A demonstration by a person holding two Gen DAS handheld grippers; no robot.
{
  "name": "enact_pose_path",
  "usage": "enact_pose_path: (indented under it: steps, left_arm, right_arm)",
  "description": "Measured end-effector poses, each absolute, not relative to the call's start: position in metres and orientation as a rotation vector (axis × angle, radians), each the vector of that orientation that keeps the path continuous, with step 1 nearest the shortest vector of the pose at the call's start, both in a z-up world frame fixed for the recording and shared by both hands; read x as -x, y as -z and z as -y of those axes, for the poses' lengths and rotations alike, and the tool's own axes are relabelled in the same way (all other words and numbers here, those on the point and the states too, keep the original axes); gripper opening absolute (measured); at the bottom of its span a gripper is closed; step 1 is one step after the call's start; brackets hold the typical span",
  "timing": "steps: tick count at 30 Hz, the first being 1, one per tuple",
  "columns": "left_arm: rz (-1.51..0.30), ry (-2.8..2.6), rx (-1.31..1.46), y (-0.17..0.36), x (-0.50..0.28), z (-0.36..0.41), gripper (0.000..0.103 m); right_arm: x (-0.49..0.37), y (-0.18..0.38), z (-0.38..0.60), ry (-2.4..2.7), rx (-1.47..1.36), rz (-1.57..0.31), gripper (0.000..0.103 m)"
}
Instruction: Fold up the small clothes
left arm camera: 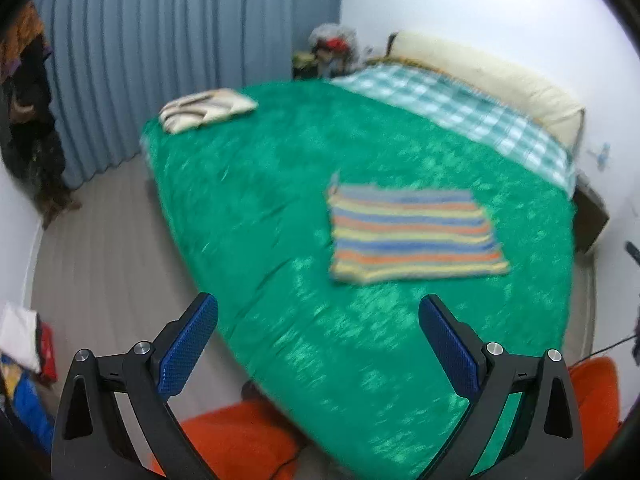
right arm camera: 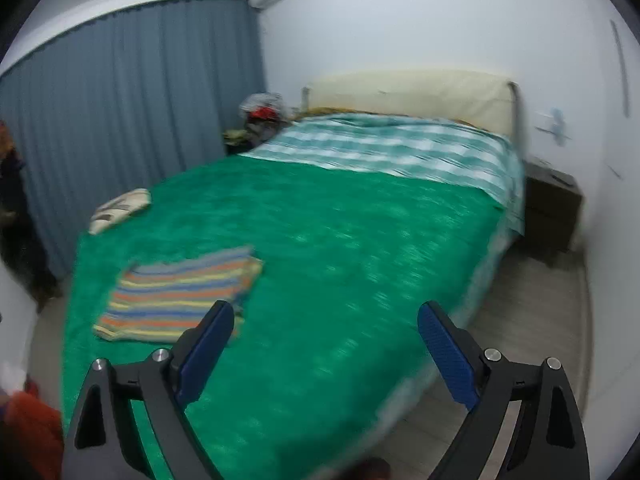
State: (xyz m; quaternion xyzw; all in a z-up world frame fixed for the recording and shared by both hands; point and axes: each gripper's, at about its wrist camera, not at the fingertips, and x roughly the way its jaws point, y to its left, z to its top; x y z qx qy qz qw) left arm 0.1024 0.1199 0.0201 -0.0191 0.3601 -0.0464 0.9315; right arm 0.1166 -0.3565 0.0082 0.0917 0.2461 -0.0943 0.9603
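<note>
A wide bed under a green bedspread [left arm camera: 280, 208] fills both views, with a checked blanket [left arm camera: 452, 108] toward the headboard. Near the middle of the spread lies the striped garment [left arm camera: 412, 232], flat and roughly rectangular, apparently already folded at least once; a second, cream-and-dark folded piece [left arm camera: 206, 110] sits well apart near the far left corner. Judging by this, the step in hand is a pause between folds or a fresh approach. Next, both claws would need to come down to the striped garment's edges and pinch them. The left gripper [left arm camera: 318, 344] and right gripper [right arm camera: 326, 350] both hover above the near end of the bed, jaws spread wide, holding nothing.
</note>
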Motion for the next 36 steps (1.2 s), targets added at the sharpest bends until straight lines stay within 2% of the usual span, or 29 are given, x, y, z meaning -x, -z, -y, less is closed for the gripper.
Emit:
enact_pose_path:
  steps: [8, 12, 16, 21, 23, 26, 27, 32, 34, 36]
  left_arm:
    - [-0.719, 0.203, 0.003, -0.018, -0.08, -0.088, 0.101]
    - [-0.73, 0.2, 0.003, -0.016, -0.067, -0.095, 0.101]
    - [-0.639, 0.09, -0.068, -0.044, -0.048, -0.124, 0.101]
    - [-0.52, -0.002, 0.033, -0.094, -0.032, -0.182, 0.102]
    - [-0.505, 0.0, 0.07, -0.098, -0.028, -0.192, 0.102]
    - [-0.538, 0.028, 0.118, -0.072, -0.027, -0.185, 0.102]
    - [-0.59, 0.04, 0.127, -0.049, -0.029, -0.174, 0.102]
    - [-0.92, 0.136, 0.054, 0.067, -0.051, -0.097, 0.101]
    - [-0.968, 0.172, 0.02, 0.084, -0.058, -0.071, 0.1]
    - [-0.942, 0.221, 0.011, 0.079, -0.07, -0.047, 0.101]
  right_arm:
    - [-0.124, -0.035, 0.314, 0.103, -0.084, -0.455, 0.093]
    - [-0.106, -0.015, 0.321, 0.134, -0.027, -0.539, 0.093]
    - [-0.078, -0.01, 0.356, 0.249, 0.031, -0.592, 0.092]
    - [-0.01, -0.084, 0.439, 0.496, -0.056, -0.366, 0.093]
    - [0.01, -0.103, 0.456, 0.554, -0.074, -0.295, 0.094]
    - [0.026, -0.101, 0.462, 0.573, -0.097, -0.27, 0.095]
    - [0.025, -0.088, 0.456, 0.547, -0.113, -0.296, 0.096]
    - [-0.018, 0.01, 0.401, 0.324, -0.176, -0.58, 0.095]
    - [-0.036, 0.035, 0.385, 0.262, -0.195, -0.645, 0.095]
    - [-0.06, 0.051, 0.371, 0.196, -0.24, -0.704, 0.095]
